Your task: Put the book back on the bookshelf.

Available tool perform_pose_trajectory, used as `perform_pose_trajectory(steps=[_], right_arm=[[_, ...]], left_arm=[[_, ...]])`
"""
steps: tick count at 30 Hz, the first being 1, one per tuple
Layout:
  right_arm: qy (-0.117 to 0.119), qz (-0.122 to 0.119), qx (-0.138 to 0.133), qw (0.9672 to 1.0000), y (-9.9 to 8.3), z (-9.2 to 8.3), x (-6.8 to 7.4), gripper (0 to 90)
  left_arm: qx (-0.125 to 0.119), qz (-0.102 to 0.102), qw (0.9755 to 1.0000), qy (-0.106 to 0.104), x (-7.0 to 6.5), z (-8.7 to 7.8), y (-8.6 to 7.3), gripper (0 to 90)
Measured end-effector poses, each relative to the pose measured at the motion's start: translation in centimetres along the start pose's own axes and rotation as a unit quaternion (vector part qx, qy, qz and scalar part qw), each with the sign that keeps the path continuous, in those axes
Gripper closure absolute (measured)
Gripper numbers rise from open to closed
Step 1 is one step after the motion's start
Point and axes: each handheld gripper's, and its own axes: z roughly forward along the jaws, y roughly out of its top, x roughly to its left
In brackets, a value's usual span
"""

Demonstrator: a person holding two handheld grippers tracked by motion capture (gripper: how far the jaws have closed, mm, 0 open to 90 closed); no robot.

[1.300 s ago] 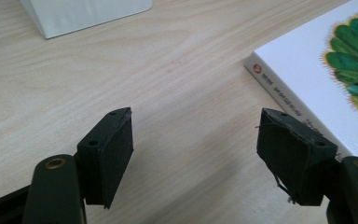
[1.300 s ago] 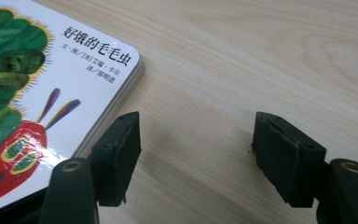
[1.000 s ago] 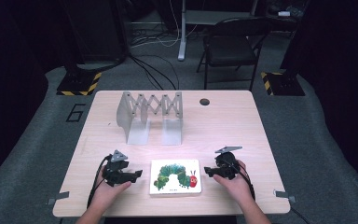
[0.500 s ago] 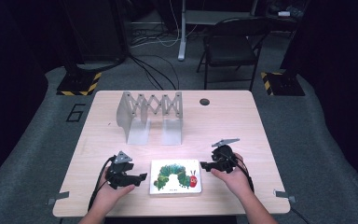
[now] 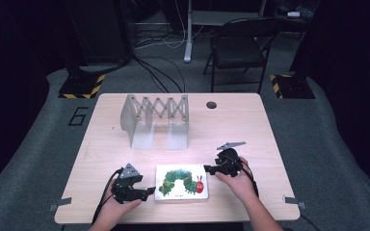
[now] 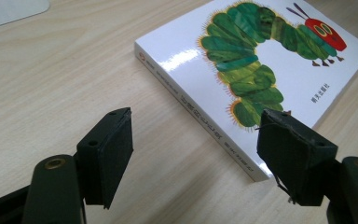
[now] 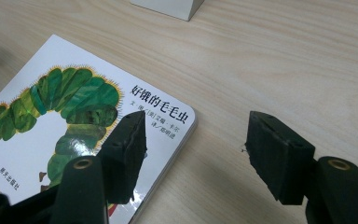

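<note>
A white board book (image 5: pixel 181 182) with a green caterpillar on its cover lies flat near the table's front edge. My left gripper (image 5: pixel 149 190) is just left of it, open. In the left gripper view the book (image 6: pixel 261 60) lies ahead and my left gripper (image 6: pixel 198 119) straddles the spine near its corner without touching it. My right gripper (image 5: pixel 208 168) is at the book's far right corner, open. In the right gripper view one jaw of my right gripper (image 7: pixel 196 120) hovers over the cover (image 7: pixel 51 116) and the other over bare wood.
A grey metal accordion rack (image 5: pixel 156 113) stands at the middle back of the wooden table (image 5: pixel 250 134), with a round cable hole (image 5: pixel 211 105) to its right. A black folding chair (image 5: pixel 236 48) and floor cables lie beyond the table.
My left gripper has moved a little to the right, closer to the book's left edge. My right gripper has barely shifted. The book lies where it was.
</note>
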Motion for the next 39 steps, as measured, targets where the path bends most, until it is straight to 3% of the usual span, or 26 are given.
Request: perform_pose_trajectory(steps=[3, 14, 19, 27, 39], right_arm=[[0.000, -0.007, 0.003, 1.0000, 0.0, 0.3, -0.1, 37.7], [0.004, -0.019, 0.014, 0.9997, 0.4, 1.4, 0.3, 38.7], [0.009, -0.004, 0.020, 0.9997, 0.4, 1.8, 0.6, 38.7], [0.018, -0.016, 0.022, 0.9995, 0.3, 2.7, 0.6, 38.7], [0.027, -0.007, 0.033, 0.9991, 0.2, 3.4, 0.7, 38.7]], left_arm=[[0.001, 0.010, 0.9999, 0.001, -0.3, 0.2, -0.2, 26.8], [0.012, 0.014, 0.9998, -0.002, -1.1, 0.7, -0.8, 28.5], [0.013, 0.020, 0.9997, -0.005, -1.5, 1.0, -0.9, 27.4], [0.025, 0.033, 0.9989, -0.021, -2.4, 1.6, -1.0, 26.9], [0.029, 0.046, 0.9983, -0.022, -3.1, 2.4, -0.9, 28.7]])
